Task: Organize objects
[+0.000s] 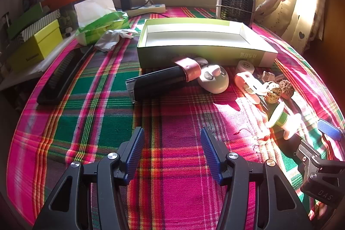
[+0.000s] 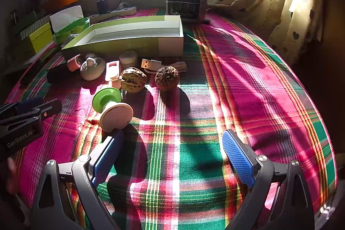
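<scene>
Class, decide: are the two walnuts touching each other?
Apart. The right wrist view shows cloth between the left walnut and the right walnut.

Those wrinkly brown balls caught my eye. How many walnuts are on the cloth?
2. One walnut lies behind the green spool; the other walnut sits to its right, near the USB plug. More could hide behind other items.

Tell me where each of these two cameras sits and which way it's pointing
Left wrist: rides the left gripper, low over the plaid cloth, facing the window; its open fingers fill the bottom, the right gripper enters at right.
Right wrist: rides the right gripper, facing likewise; open fingers below, the left gripper at left.
Shared: the open box, the spool, the two walnuts, the fan heater.
</scene>
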The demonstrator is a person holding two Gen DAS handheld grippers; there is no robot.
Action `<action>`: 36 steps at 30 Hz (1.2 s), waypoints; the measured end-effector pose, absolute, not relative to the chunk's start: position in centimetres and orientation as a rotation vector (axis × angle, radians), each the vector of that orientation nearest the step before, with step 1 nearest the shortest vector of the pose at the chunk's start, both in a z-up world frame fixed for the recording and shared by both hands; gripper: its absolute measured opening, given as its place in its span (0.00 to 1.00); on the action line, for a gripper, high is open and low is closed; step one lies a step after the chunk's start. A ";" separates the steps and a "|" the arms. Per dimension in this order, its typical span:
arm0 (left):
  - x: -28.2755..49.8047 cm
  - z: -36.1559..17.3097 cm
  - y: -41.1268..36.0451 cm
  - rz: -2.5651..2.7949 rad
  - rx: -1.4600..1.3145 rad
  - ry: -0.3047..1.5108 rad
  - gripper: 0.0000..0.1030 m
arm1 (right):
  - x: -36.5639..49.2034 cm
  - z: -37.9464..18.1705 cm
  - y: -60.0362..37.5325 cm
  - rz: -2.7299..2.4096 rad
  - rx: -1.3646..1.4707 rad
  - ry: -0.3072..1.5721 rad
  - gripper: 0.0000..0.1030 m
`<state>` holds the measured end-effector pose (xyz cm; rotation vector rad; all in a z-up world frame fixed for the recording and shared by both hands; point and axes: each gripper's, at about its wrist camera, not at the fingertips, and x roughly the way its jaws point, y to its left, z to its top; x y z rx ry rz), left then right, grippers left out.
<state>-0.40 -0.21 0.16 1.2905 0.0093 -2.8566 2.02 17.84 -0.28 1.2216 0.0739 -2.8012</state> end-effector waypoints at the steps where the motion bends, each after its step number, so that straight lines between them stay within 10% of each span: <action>1: -0.4 0.2 -0.3 -2.857 1.289 0.014 0.51 | 2.0 -0.3 17.8 -2.801 1.221 0.074 0.90; 36: -0.3 0.2 0.0 -2.856 1.296 -0.006 0.52 | 2.1 -0.5 17.6 -2.792 1.228 0.075 0.90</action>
